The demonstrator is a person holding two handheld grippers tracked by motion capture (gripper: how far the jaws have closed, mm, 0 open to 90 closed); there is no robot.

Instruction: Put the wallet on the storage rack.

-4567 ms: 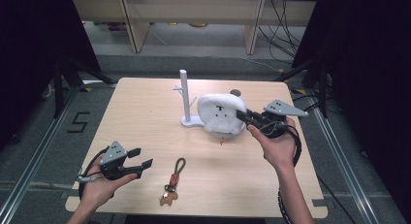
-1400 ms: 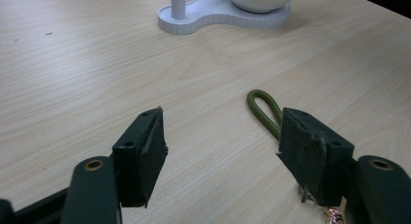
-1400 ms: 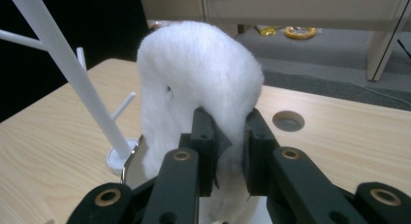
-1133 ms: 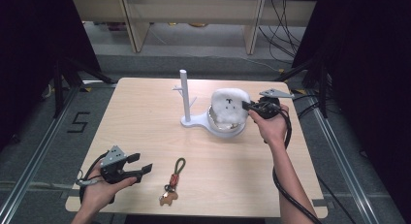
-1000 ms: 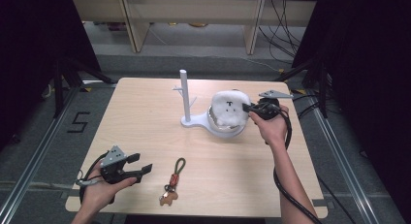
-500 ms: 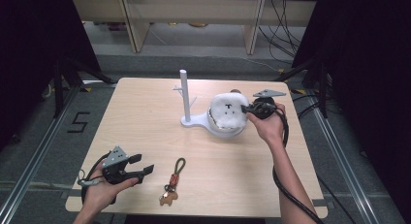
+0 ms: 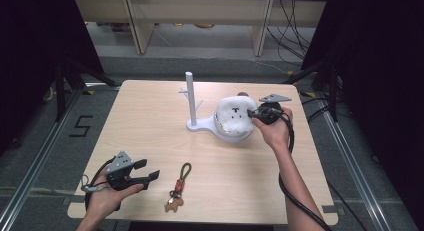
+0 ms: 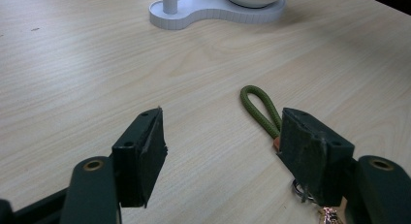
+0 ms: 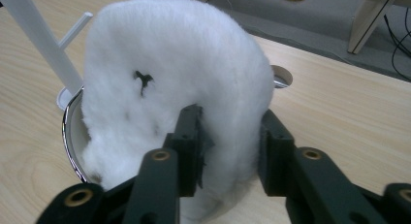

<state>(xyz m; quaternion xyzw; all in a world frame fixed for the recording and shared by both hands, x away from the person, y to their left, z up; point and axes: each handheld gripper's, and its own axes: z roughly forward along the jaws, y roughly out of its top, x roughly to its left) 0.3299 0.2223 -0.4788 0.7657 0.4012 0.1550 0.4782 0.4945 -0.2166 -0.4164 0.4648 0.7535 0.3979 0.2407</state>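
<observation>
1. Right gripper point(image 7: 251, 114) at the white plush toy point(image 7: 235, 115), which sits in a shiny-rimmed bowl point(image 7: 222, 131) on the base of the white stand point(image 7: 192, 102). Toy lies directly ahead of the gripper, between the jaws; in the right gripper view point(image 9: 229, 151) plush fills the gap.
2. Jaws have just been opening: parted, one pad point(image 9: 193, 147) sunk in fur, the other beside the toy's flank; cannot tell if either presses. Reads as a release, not a grip.
3. Toy stands tall and arched, long axis roughly upright, embroidered face point(image 9: 143, 80) turned toward the left side of the tabletop.
4. Left gripper point(image 7: 149, 177) near the front-left edge, well apart from the toy, jaws wide open and empty point(image 8: 220, 151). Green-looped keychain point(image 7: 178, 188) just beside it; loop point(image 8: 259, 109) near one pad, not touching.
5. Right hand far nearer the toy; left hand nearer the keychain.
6. Pale wood tabletop point(image 7: 150, 121), otherwise bare. Dark curtains either side, shelving legs and loose cables on grey floor behind.
</observation>
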